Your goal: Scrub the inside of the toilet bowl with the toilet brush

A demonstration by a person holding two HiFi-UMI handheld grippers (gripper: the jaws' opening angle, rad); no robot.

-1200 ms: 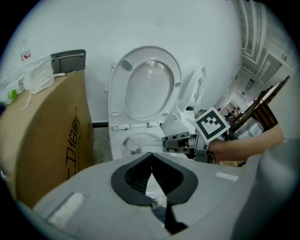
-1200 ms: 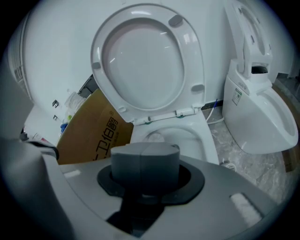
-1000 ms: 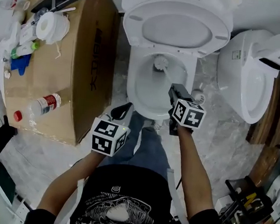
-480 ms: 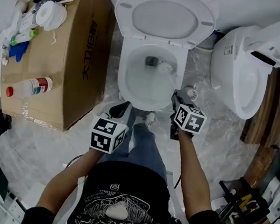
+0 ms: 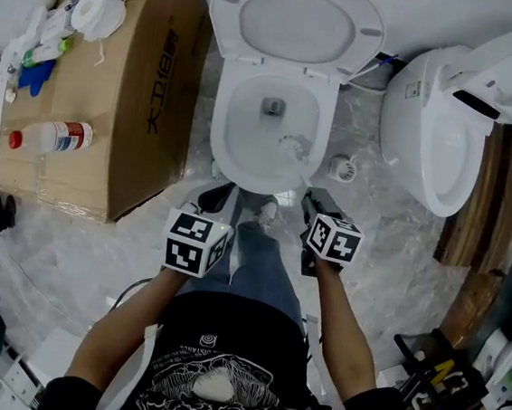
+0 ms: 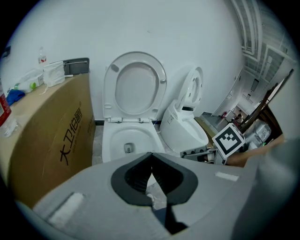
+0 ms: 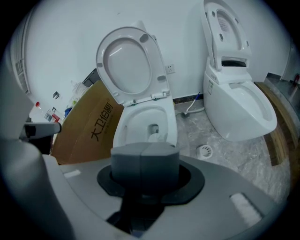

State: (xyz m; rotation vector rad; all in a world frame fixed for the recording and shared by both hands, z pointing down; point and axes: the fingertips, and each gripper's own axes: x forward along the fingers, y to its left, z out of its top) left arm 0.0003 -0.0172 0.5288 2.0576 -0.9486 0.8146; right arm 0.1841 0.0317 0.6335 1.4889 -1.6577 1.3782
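- Two toilets stand side by side against a white wall. The nearer toilet bowl [image 5: 245, 135] has its seat and lid [image 5: 295, 22] raised. The second toilet [image 5: 431, 141] is just beside it on the right, with its lid up as well.
- One cardboard box [image 5: 149, 97] lies close against the nearer toilet's left side. On it are one clear bottle with a red cap [image 5: 49, 137], a white round tub [image 5: 99, 15], a blue item [image 5: 35, 74] and some smaller bits too small to name.
- A small round white fitting [image 5: 342, 169] sits on the marbled floor [image 5: 390, 232], in the gap between the two toilets.
- Wooden planks [image 5: 477, 223] lean at the far right, past the second toilet.
- The person's jeans leg [image 5: 260, 255] and one shoe [image 5: 267, 212] are right at the front of the nearer bowl, between the two tools.
- The one toilet brush [image 5: 291, 146] has its white head inside the bowl, low on the right inner wall and near the front rim.
- The right tongs [image 7: 144, 150] are clamped together on the brush handle, just outside the bowl's front right edge.
- The left tongs [image 6: 151, 159] are closed with the tips touching and nothing between them. They are held off to the bowl's front left.
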